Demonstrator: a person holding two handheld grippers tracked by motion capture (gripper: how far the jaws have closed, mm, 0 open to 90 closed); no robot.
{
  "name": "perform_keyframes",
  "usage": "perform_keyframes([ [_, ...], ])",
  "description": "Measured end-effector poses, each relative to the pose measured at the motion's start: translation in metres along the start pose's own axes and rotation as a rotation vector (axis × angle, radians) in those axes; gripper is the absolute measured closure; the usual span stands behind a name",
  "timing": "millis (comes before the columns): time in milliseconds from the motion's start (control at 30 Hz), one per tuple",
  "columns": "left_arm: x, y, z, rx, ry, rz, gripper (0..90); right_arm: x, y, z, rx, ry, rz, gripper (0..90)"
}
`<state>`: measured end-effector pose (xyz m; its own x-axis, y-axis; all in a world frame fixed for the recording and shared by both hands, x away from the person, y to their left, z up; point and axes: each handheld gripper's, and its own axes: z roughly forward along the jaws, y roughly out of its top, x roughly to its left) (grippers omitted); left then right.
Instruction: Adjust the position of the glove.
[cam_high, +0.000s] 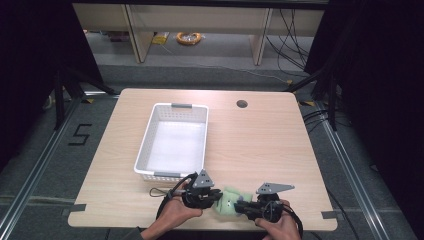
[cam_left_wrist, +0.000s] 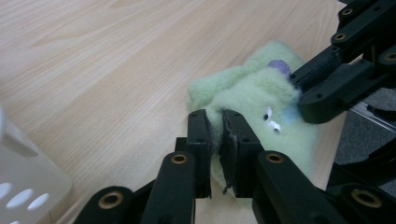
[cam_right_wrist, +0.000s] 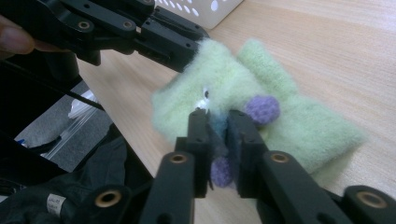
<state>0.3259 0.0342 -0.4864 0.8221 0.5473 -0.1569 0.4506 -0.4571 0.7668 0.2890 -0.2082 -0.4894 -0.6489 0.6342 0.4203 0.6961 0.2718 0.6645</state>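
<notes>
A fuzzy light-green cloth toy (cam_high: 226, 202) with purple pompoms (cam_right_wrist: 262, 108) lies at the table's near edge, between my two grippers. My left gripper (cam_high: 216, 196) is shut on its left edge; its own view shows green fabric pinched between the jaws of the left gripper (cam_left_wrist: 217, 135). From the other side my right gripper (cam_high: 239, 206) is shut on the toy (cam_right_wrist: 280, 121) too, with the right gripper (cam_right_wrist: 218, 126) clamping fabric near a purple pompom. In the left gripper view the toy (cam_left_wrist: 252, 93) carries small white marks, and the other gripper's fingers (cam_left_wrist: 322, 93) bite its far edge.
A white perforated basket (cam_high: 173, 141), nothing inside, stands on the wooden table (cam_high: 260, 145) to the left of centre, just beyond my left hand. A round cable hole (cam_high: 242, 104) sits near the far edge. Dark floor and cables lie below the near edge.
</notes>
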Motion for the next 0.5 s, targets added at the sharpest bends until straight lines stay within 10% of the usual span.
perform_keyframes([
  [300, 0.006, -0.006, -0.005, -0.005, -0.023, -0.078, 65.6, -0.011, 0.01, -0.027, -0.049, -0.081, -0.036, 65.3],
  [500, 0.005, -0.011, -0.012, -0.02, -0.021, -0.142, 59.1, -0.025, 0.008, -0.03, -0.05, -0.116, 0.032, 59.0],
])
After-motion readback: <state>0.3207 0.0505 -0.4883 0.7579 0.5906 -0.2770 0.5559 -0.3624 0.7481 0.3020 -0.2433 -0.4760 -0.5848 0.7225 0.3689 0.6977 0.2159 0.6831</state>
